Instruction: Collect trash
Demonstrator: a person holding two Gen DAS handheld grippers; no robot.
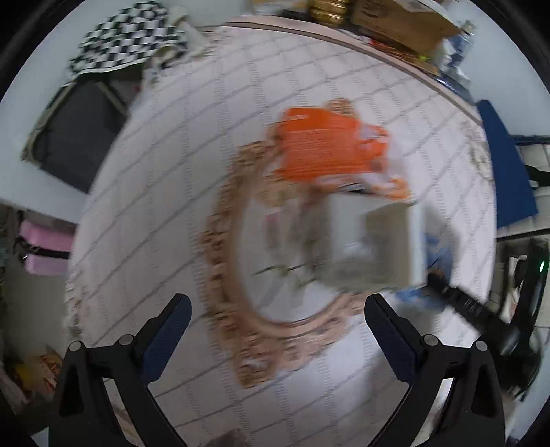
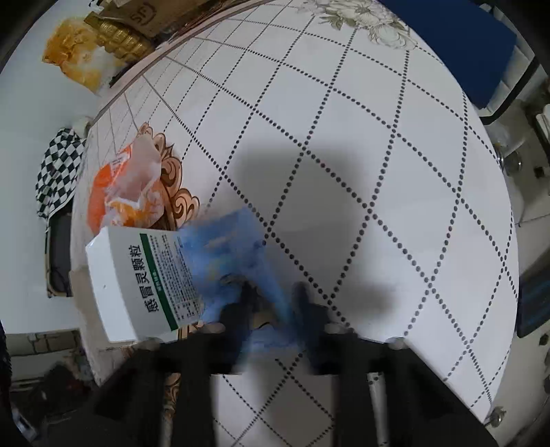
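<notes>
A round table with a white quilted cloth (image 1: pixel 165 192) carries the trash. An orange plastic wrapper (image 1: pixel 323 148) lies past the middle; it also shows in the right wrist view (image 2: pixel 127 192). A white medicine box (image 1: pixel 371 244) with green print stands beside it, and shows in the right wrist view (image 2: pixel 144 285). My left gripper (image 1: pixel 275 333) is open and empty above the table, short of the box. My right gripper (image 2: pixel 271 302) is closed on a blurred blue wrapper (image 2: pixel 233 247) just right of the box.
A checkered cloth (image 1: pixel 127 37) hangs on a chair at the far left. Cardboard boxes (image 1: pixel 398 20) and a yellow bag (image 2: pixel 75 55) sit beyond the table. A blue chair (image 1: pixel 505 161) stands at the right. A brown ornament ring (image 1: pixel 220 261) is printed on the cloth.
</notes>
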